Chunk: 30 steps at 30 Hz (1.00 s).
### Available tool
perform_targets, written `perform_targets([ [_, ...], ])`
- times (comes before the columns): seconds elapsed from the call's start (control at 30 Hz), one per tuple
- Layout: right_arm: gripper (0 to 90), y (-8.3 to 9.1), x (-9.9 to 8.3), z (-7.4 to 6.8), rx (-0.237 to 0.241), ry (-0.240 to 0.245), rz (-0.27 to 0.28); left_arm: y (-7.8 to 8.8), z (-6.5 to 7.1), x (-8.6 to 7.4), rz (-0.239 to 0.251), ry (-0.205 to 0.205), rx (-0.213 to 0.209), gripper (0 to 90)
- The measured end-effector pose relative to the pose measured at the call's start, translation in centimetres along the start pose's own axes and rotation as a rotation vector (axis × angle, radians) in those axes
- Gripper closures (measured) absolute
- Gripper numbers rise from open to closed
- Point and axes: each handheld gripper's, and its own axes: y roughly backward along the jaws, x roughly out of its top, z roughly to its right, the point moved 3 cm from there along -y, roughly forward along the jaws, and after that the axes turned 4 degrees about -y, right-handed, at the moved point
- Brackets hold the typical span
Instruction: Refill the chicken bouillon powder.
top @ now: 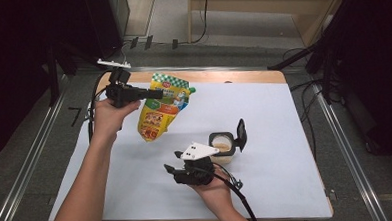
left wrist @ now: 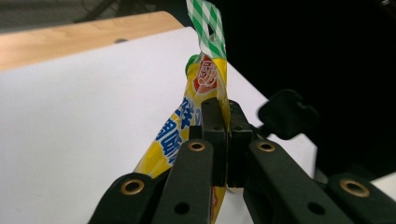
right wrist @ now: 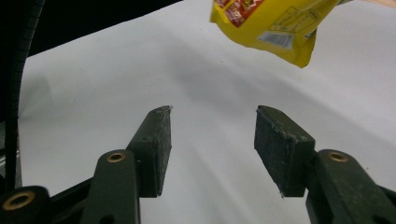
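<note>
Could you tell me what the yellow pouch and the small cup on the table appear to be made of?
The pouch, pinched in the left gripper, looks like thin printed plastic film: glossy, creased, hanging limp, with a flat sealed green-checked top edge. The cup seems to be pale rigid plastic with a black hinged lid standing open; its material is hard to confirm at this size. It holds something tan.

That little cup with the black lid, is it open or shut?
Open: the cup stands upright on the white sheet, its lid flipped up, pale contents showing inside.
</note>
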Motion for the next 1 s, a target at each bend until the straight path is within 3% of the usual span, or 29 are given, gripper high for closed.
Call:
perform_targets([
  [0.07,47.4,0.1,0.0,0.0,-0.003,-0.001,0.001,-0.4,-0.6,-0.3,0.004,-0.014,0.02,90.0],
  [0.3,47.4,0.3,0.1,0.1,-0.003,0.001,0.007,-1.0,-2.2,-1.4,-0.047,0.021,0.055,90.0],
  [0.67,47.4,0.4,0.2,0.0,-0.004,0.008,0.009,0.6,-2.4,-2.4,-0.036,0.012,0.045,90.0],
  [1.0,47.3,0.2,0.4,-0.5,0.017,0.029,0.007,2.8,-2.1,-4.4,-0.029,-0.007,0.047,87.6],
])
